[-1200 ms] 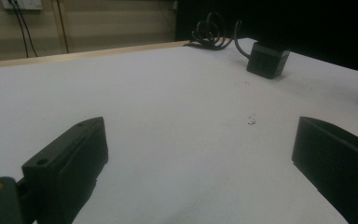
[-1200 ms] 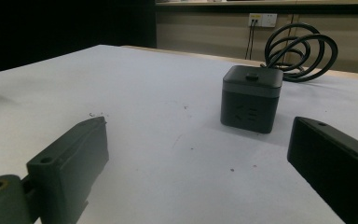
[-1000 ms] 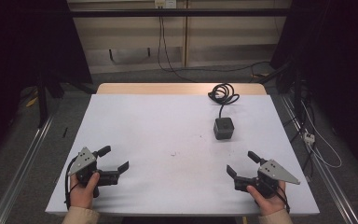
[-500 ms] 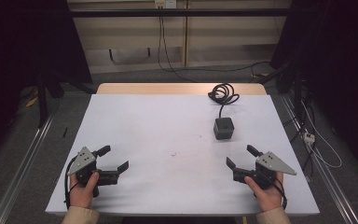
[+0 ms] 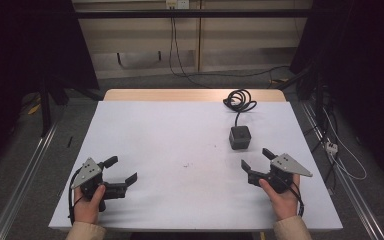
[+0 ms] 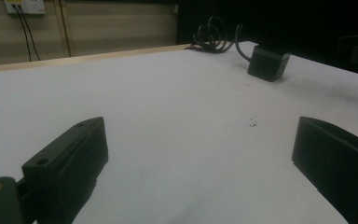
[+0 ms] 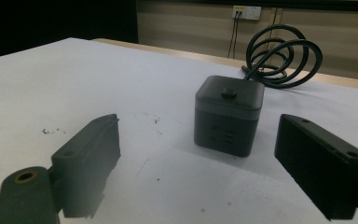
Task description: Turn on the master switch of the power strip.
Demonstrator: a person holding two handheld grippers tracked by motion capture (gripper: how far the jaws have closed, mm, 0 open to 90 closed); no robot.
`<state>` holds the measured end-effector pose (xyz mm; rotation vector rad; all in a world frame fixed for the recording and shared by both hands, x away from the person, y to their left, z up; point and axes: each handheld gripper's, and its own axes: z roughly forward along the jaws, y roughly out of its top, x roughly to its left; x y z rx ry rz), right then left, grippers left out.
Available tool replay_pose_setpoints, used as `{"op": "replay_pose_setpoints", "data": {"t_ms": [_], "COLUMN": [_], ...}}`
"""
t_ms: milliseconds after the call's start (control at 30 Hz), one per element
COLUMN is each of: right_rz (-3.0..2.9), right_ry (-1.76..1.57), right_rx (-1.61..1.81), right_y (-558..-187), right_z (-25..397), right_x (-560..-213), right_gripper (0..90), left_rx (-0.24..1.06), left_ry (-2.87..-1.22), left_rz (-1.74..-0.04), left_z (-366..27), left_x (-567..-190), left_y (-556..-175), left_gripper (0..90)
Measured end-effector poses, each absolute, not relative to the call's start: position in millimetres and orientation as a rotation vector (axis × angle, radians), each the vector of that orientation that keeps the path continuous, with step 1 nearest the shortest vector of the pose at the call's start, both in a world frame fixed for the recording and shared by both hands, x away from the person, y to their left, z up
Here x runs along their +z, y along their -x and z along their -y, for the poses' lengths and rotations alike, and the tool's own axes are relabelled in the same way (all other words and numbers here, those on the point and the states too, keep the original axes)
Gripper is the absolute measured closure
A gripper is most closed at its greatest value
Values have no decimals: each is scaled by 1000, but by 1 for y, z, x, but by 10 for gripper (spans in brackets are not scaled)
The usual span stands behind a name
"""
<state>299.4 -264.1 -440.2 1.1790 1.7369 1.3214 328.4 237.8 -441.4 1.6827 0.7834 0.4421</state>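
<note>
We see a dark cube (image 5: 240,137) sitting on the white table (image 5: 180,130), right of centre and toward the far side, a round button on its top. Its black cable (image 5: 239,100) runs back to a loose coil near the table's far edge. In the right gripper view the cube (image 7: 228,114) stands upright ahead of the jaws, apart from them. We have the right gripper (image 5: 257,161) just short of the cube at the near right, jaws wide apart and holding nothing, right hand (image 5: 279,196) behind it. Over at the near left, the left gripper (image 5: 121,170) rests low with jaws also spread and empty, well apart from the cube.
</note>
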Motion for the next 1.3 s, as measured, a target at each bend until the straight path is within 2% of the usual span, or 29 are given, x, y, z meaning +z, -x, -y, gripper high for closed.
{"op": "replay_pose_setpoints", "data": {"t_ms": [700, 1300], "right_rz": [-1757, -1741], "right_ry": [-1219, -1248], "right_rx": [1282, 1286], "right_y": [-326, -339], "right_z": [262, 262], "right_x": [-434, -428], "right_gripper": [258, 290], "left_rx": [431, 435], "left_ry": [-1686, -1685], "left_rz": [-776, -769], "left_z": [-236, -237], "left_x": [-442, -442], "left_y": [-328, -329], "left_gripper": [33, 33]}}
